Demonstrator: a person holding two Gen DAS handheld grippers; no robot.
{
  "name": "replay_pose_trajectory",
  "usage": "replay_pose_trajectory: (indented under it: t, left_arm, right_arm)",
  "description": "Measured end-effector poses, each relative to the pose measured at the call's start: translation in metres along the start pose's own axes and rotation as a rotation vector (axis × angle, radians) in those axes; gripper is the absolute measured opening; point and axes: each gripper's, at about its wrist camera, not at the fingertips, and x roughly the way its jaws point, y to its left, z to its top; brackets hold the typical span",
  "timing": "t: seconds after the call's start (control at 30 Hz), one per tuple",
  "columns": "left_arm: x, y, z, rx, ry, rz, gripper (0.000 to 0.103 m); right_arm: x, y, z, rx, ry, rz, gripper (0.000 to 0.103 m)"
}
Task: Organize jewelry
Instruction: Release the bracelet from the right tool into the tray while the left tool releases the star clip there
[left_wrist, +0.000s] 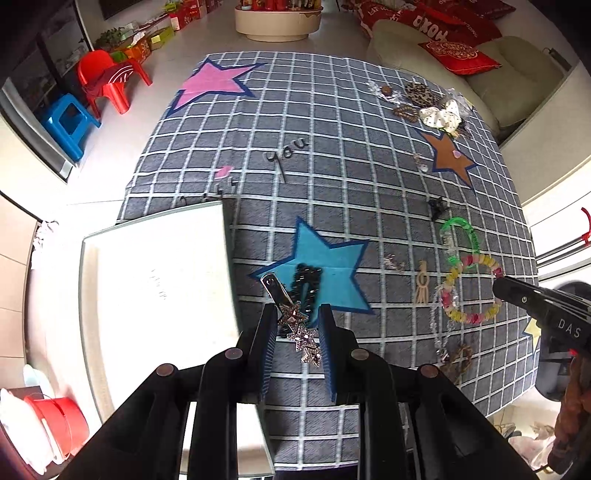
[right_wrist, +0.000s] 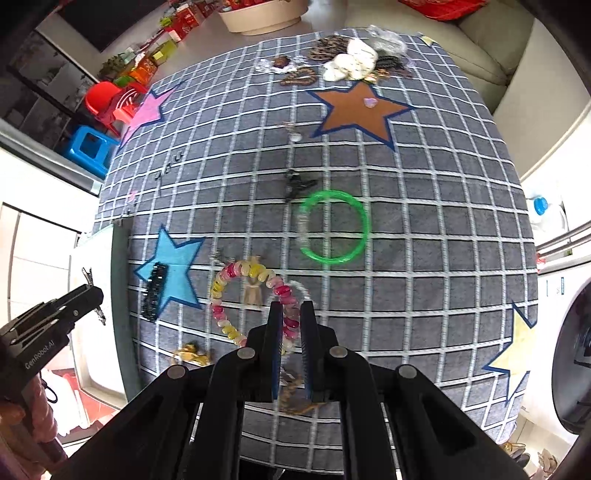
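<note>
My left gripper (left_wrist: 295, 314) is shut on a star hair clip (left_wrist: 291, 317) with pink rhinestone stars and a silver blade, held above the cloth beside the white tray (left_wrist: 110, 251). A black beaded clip (left_wrist: 304, 286) lies on the blue star just beyond it. My right gripper (right_wrist: 291, 310) is shut on the pink and yellow coil bracelet (right_wrist: 236, 277), gripping its right side. The left gripper also shows in the right wrist view (right_wrist: 88, 295), over the tray with the clip hanging from it.
A green bangle (right_wrist: 334, 227), a black claw clip (right_wrist: 295, 184), a tan tassel piece (right_wrist: 253, 290) and gold pieces (right_wrist: 192, 356) lie on the checked cloth. Scrunchies and bead strings are piled at the far edge (right_wrist: 351, 61). A sofa stands behind.
</note>
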Motion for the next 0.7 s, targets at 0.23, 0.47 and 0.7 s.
replay_pose_trajectory:
  t: [0.23,0.47,0.7]
  left_arm:
    - [0.008,0.078,-0.011,-0.133,0.018,0.055,0.030]
    - [0.035,0.134,-0.018,-0.203,0.047,0.109,0.030]
    - [0.066,0.158,-0.016,-0.228,0.069,0.117,0.030]
  right_arm:
    - [0.035,0.111,0.023,-0.183,0.021,0.092,0.010]
    - [0.078,0.207,0.042,-0.307,0.084,0.154,0.010]
    - [0.128,0.265,0.053,-0.380,0.150,0.148,0.010]
